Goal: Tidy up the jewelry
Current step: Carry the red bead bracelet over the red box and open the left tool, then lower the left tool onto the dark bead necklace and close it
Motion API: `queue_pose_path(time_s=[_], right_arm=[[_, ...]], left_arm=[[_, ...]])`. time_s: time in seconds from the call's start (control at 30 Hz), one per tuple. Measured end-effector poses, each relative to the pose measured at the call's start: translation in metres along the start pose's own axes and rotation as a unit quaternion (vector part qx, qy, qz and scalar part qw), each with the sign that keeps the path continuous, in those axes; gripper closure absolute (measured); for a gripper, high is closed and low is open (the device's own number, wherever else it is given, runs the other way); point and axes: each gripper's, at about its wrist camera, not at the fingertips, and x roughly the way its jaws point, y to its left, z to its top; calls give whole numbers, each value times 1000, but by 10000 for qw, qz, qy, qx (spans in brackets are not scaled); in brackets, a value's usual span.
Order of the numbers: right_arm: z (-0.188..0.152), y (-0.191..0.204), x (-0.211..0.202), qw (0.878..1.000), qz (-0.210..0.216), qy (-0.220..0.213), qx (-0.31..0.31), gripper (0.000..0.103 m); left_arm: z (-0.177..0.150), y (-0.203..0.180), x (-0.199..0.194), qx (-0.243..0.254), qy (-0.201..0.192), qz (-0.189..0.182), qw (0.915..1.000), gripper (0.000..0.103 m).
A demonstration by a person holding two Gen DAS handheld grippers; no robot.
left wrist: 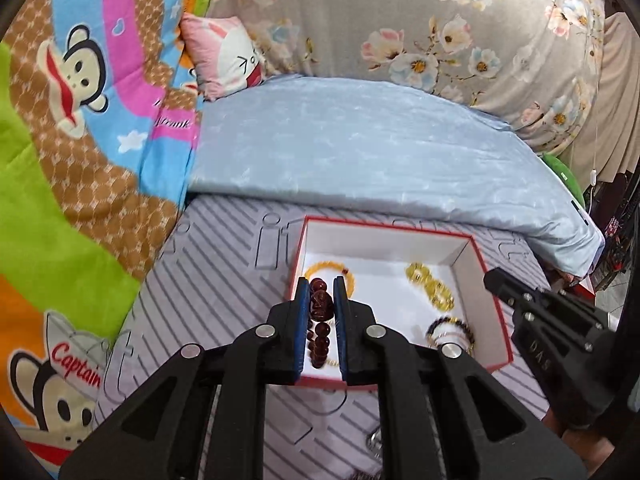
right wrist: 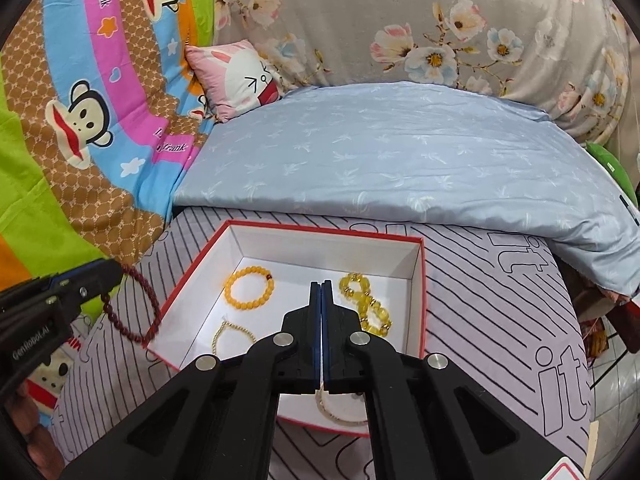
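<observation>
my left gripper (left wrist: 321, 280) was clamped on a dark red bead bracelet (left wrist: 320, 320), its loop hanging off the left side of the red-edged white box (right wrist: 416, 264). my right gripper (right wrist: 321, 286) hung over the box, jaws pressed together, a pale bead strand (right wrist: 340, 414) running between its fingers. an orange bracelet (right wrist: 249, 291) and yellow beads (right wrist: 366, 304) lay inside.

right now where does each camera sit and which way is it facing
Left wrist: rides the left hand-held gripper, angled down over the red-edged box; its pads clamp a dark red bead bracelet; the right hand-held gripper shows at right.
Right wrist: rides the right hand-held gripper, jaws shut, angled down at the same box; the left hand-held gripper shows at left.
Shared: box, orange bracelet, blue quilt.
</observation>
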Motion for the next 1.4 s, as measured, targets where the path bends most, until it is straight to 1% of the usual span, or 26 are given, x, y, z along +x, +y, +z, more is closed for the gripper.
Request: queue_pose_path(time_s=[0.07, 0.17, 0.37, 0.43, 0.5, 0.57, 0.8, 1.13, 1.33, 1.37, 1.4], right_arm=[[1, -4, 0, 10000, -28, -11, 35, 102], [-2, -9, 0, 9999, -50, 20, 90, 102], [-16, -12, 3, 9997, -58, 143, 170, 102], [-20, -12, 3, 9997, -59, 170, 180, 102], [-23, -11, 4, 9997, -53, 188, 170, 102], [-24, -10, 4, 9996, -42, 206, 170, 99], [-25, -7, 5, 9996, -31, 213, 167, 96], [-32, -2, 2, 9996, -67, 230, 128, 95], [-45, -3, -14, 9996, -129, 241, 116, 94], [-48, -3, -17, 9995, -133, 247, 131, 94], [-52, -4, -21, 9994, -147, 259, 146, 91]], left_arm=[[7, -5, 7, 16, -11, -5, 10000, 91], [12, -11, 24, 47, 94, -86, 9999, 91], [6, -25, 51, 153, 323, -96, 9993, 90], [2, -29, 55, 201, 339, -15, 9992, 85], [0, -31, 57, 205, 352, 29, 9992, 63], [-2, -32, 57, 204, 324, 77, 9992, 58], [-8, -29, 61, 148, 411, 106, 9990, 58], [-20, -21, 57, 67, 489, 125, 9987, 58], [-38, -8, 42, 2, 545, 116, 9984, 55], [-44, -4, 39, -22, 575, 135, 9983, 54], [-48, -1, 36, -46, 592, 136, 9981, 54]])
